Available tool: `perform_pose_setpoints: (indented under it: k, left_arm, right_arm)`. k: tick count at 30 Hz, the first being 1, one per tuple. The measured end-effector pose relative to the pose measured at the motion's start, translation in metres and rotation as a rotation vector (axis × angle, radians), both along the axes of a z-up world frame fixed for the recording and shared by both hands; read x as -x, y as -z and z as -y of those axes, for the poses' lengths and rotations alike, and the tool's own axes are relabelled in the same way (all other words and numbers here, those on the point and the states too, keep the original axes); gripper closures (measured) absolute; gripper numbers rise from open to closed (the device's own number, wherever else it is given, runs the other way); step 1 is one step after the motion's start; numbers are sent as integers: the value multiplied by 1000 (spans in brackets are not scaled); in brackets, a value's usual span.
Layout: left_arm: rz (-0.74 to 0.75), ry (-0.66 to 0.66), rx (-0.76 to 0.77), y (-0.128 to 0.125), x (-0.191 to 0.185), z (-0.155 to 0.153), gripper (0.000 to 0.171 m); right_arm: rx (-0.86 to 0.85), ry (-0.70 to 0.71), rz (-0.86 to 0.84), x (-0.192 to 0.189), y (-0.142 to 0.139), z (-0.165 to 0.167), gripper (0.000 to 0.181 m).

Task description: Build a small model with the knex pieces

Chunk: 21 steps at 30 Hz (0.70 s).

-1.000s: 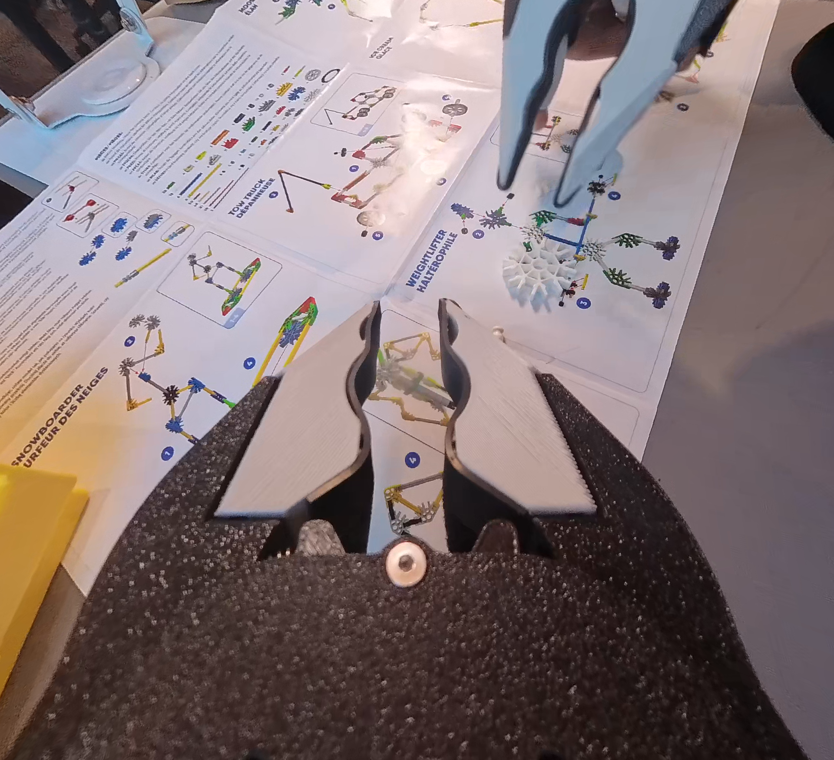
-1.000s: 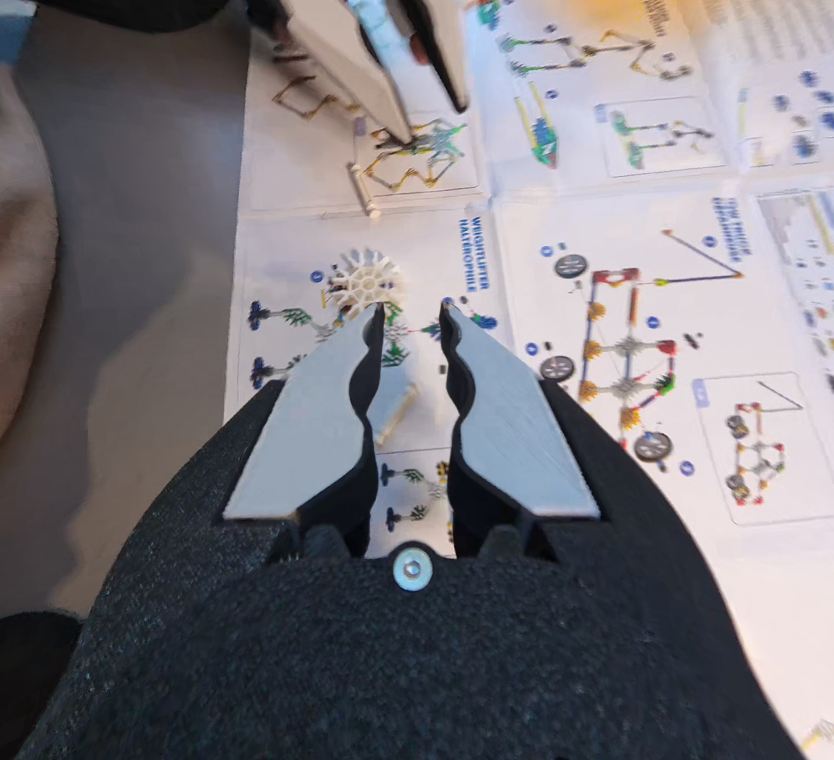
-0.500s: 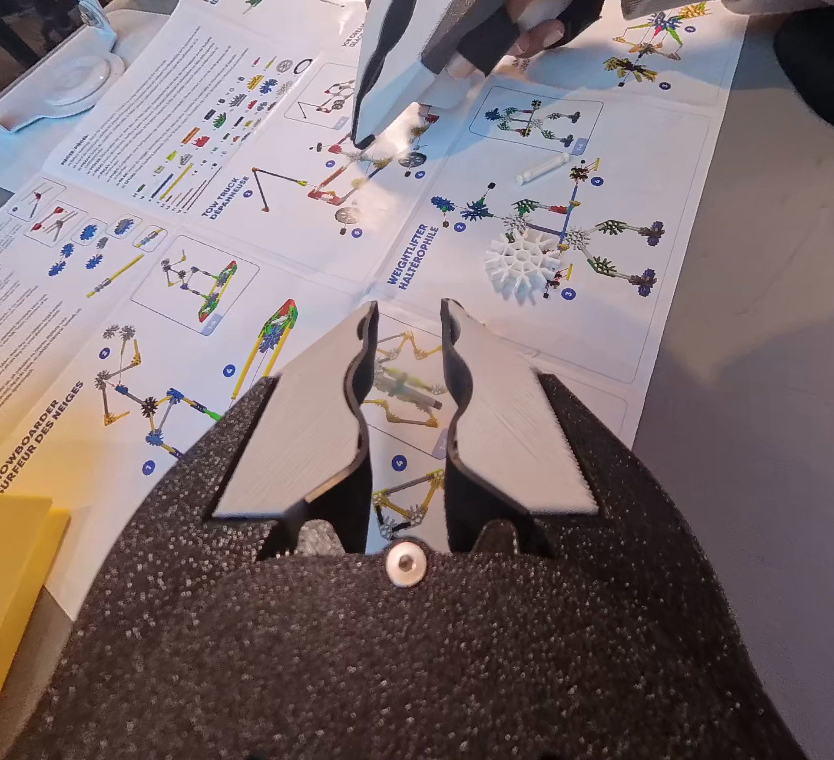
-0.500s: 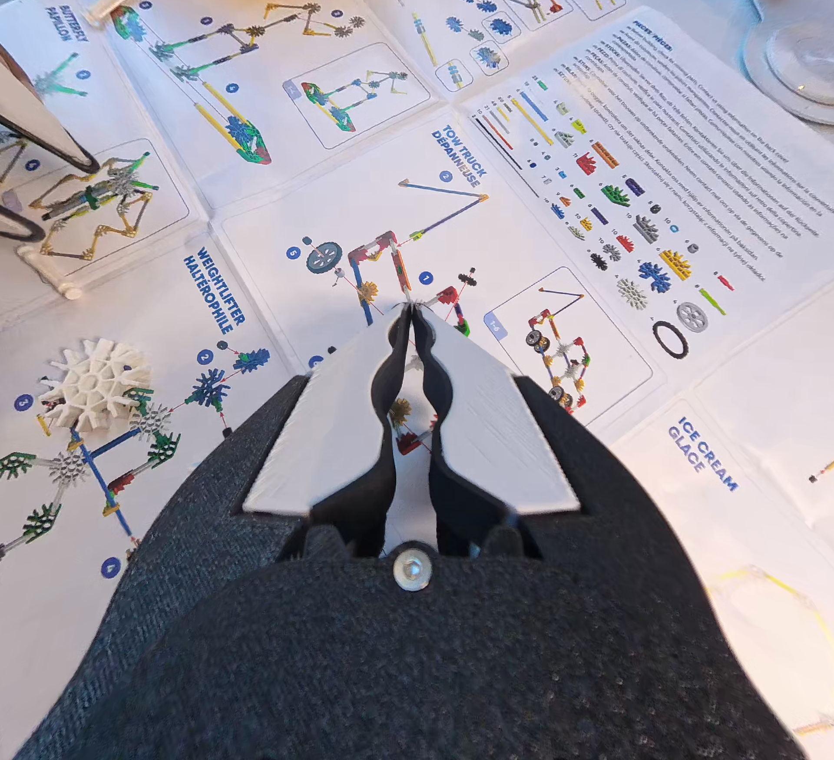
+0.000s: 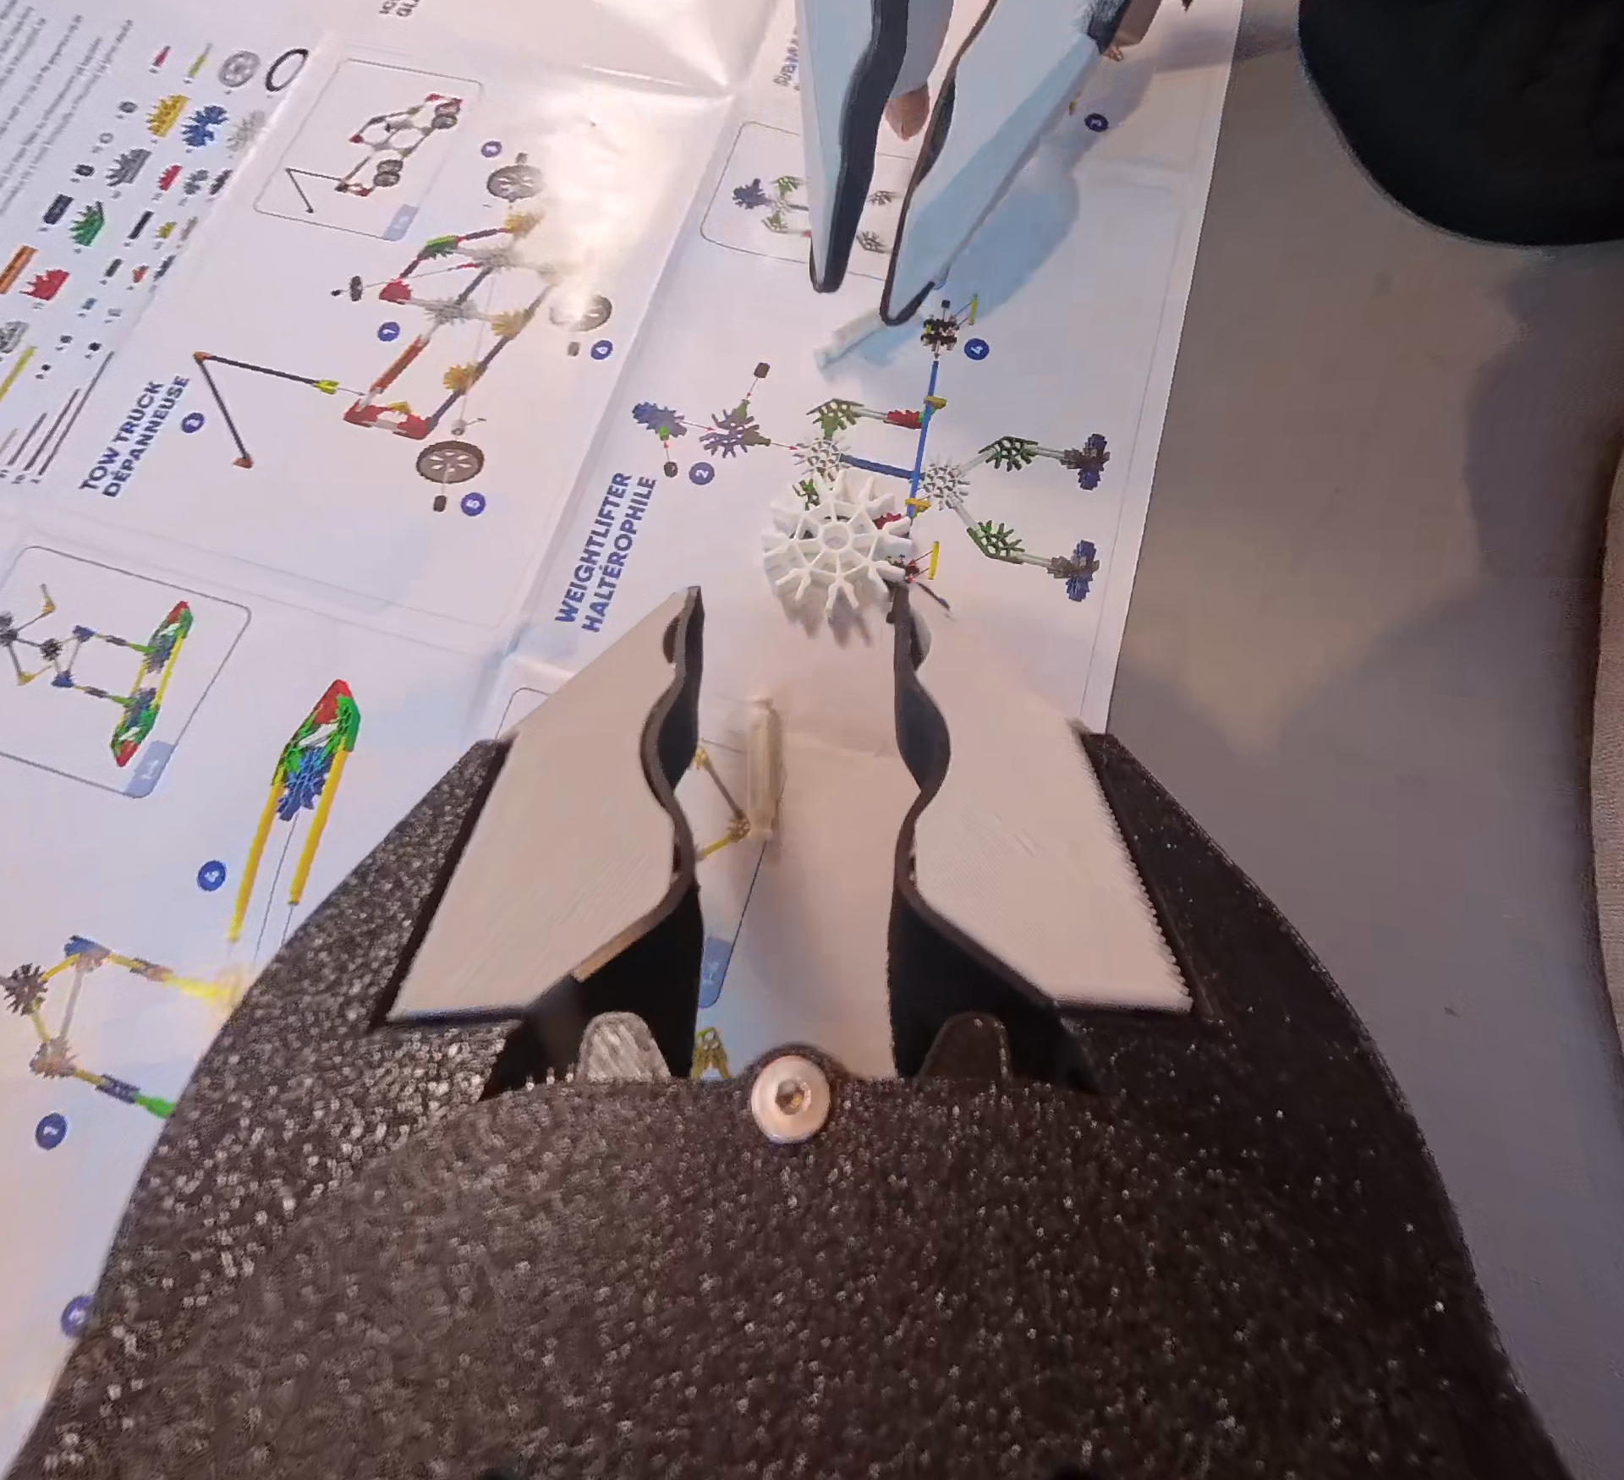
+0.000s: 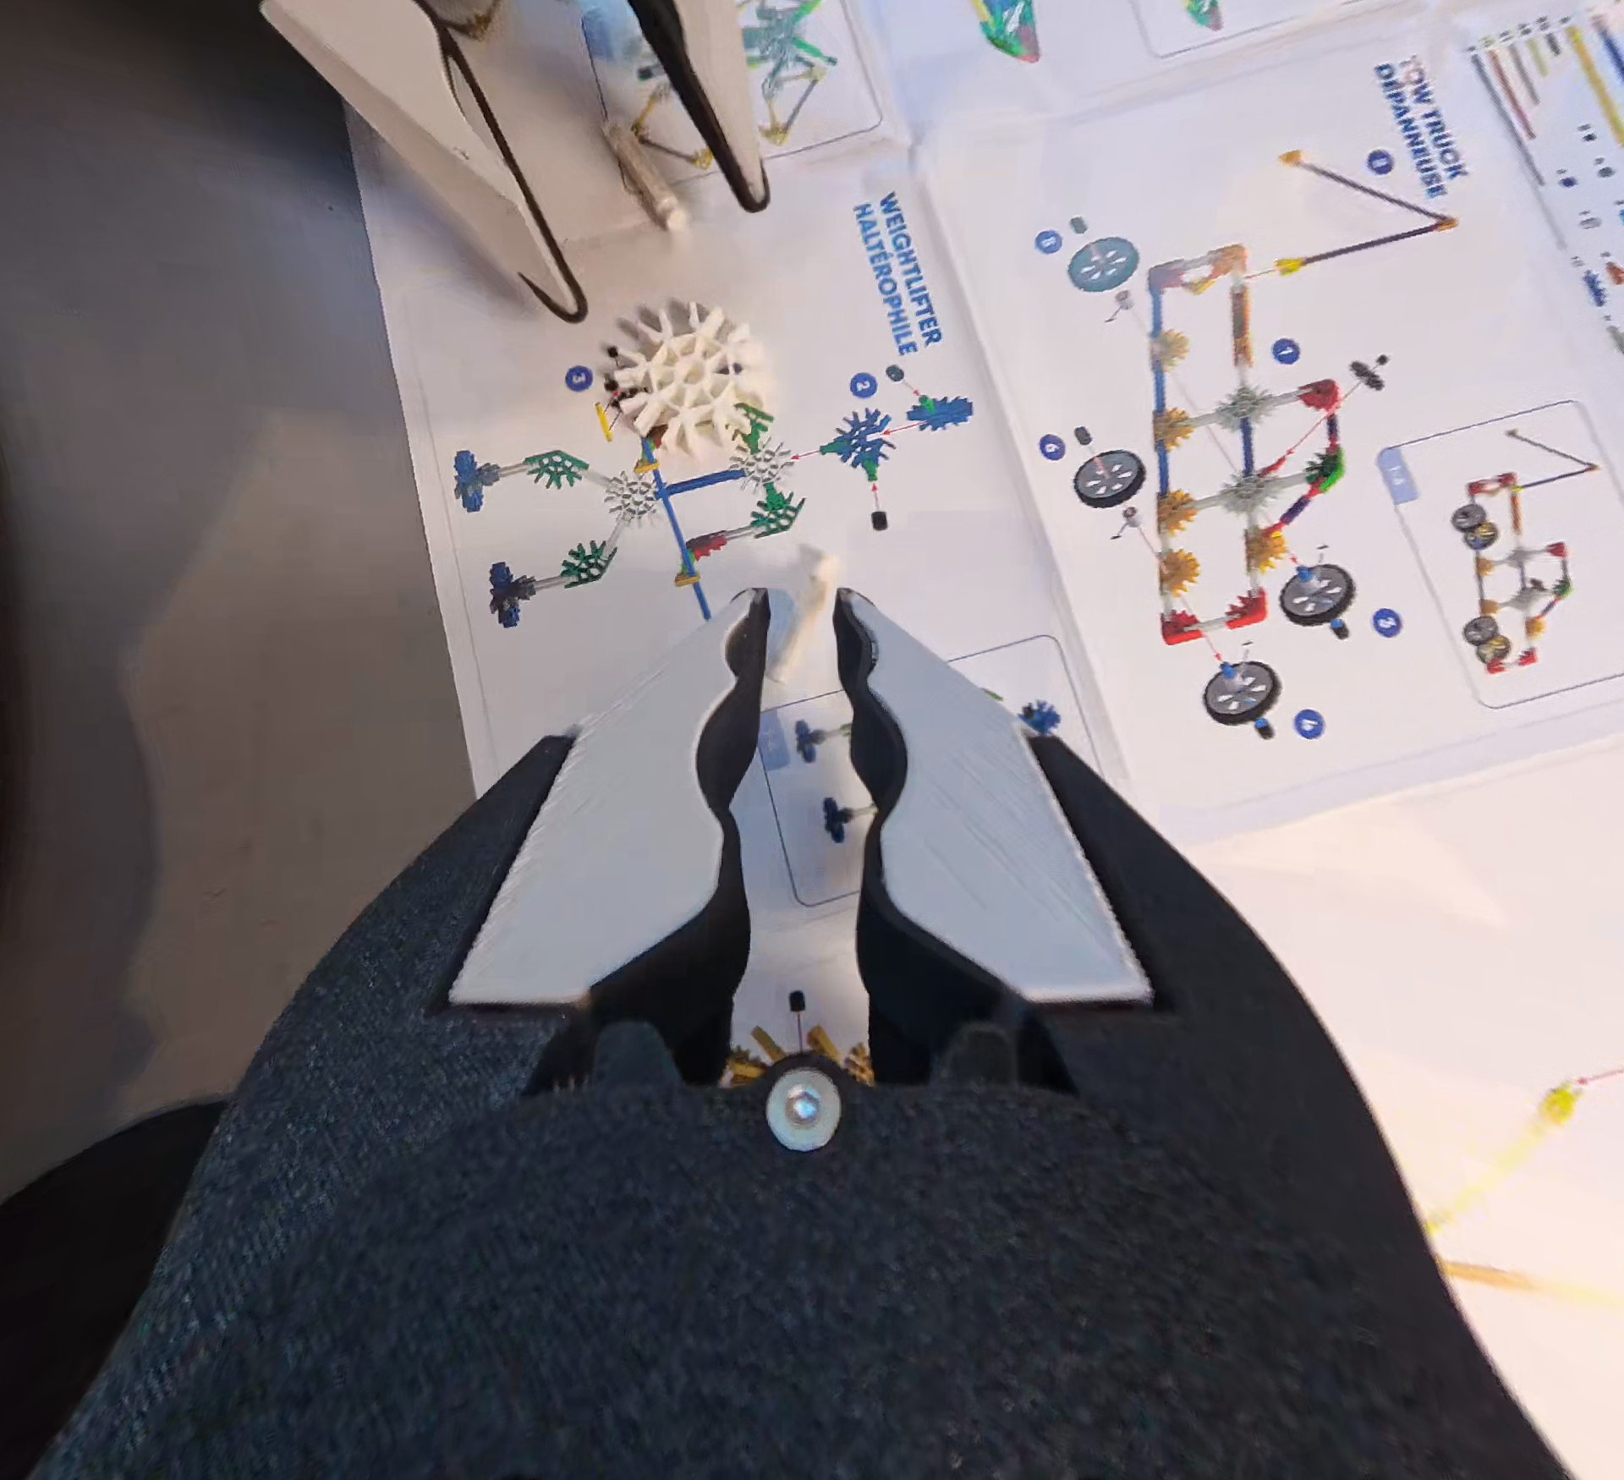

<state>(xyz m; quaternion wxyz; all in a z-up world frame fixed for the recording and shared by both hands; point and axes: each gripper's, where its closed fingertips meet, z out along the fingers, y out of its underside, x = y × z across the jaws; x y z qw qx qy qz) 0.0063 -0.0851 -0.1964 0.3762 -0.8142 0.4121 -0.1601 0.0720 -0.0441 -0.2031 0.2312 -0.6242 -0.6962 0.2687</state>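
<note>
A white snowflake-shaped connector (image 5: 835, 542) (image 6: 690, 383) lies on a large printed instruction sheet (image 5: 615, 76) (image 6: 1011, 120). My left gripper (image 5: 798, 603) (image 6: 663, 252) is open wide, low over the sheet, tips just short of the connector. A pale short rod (image 5: 763, 761) (image 6: 646, 172) lies on the sheet between its fingers, untouched. My right gripper (image 6: 801, 601) (image 5: 866, 300) is only narrowly open. A white rod (image 6: 808, 612) (image 5: 848, 344) lies on the sheet between its tips, not clamped, a little beyond the connector.
The sheet's edge runs beside bare grey table (image 5: 1318, 647) (image 6: 220, 559). A dark rounded object (image 5: 1476, 49) sits at the far corner. A person's fingers (image 5: 909, 111) show behind the right gripper. Beige fabric (image 5: 1613, 647) is at the frame edge. The grippers' ends are close to 9 cm from one another. Between my right fingertips and the dark rounded object (image 5: 1476, 49) there is roughly 15 cm.
My right gripper swung back from the truck picture to the white rod near the connector and opened slightly. My left gripper opened wider and moved forward over the pale rod.
</note>
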Motion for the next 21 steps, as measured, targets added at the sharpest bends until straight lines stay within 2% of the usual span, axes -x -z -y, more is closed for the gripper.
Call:
perform_pose_setpoints:
  k: [6, 11, 19, 21]
  left_arm:
    - [-87, 41, 25, 11, -9, -4, 131]
    - [-113, 91, 31, 14, -16, -4, 142]
    - [-106, 256, 32, 14, -24, 19, 141]
    - [-103, 260, 15, 11, -22, 20, 135]
  right_arm:
    - [9, -9, 31, 1, 8, 2, 175]
    - [32, -41, -16, 2, 4, 8, 176]
    - [83, -220, -109, 10, -14, 42, 176]
    - [106, -255, -123, 13, -15, 51, 176]
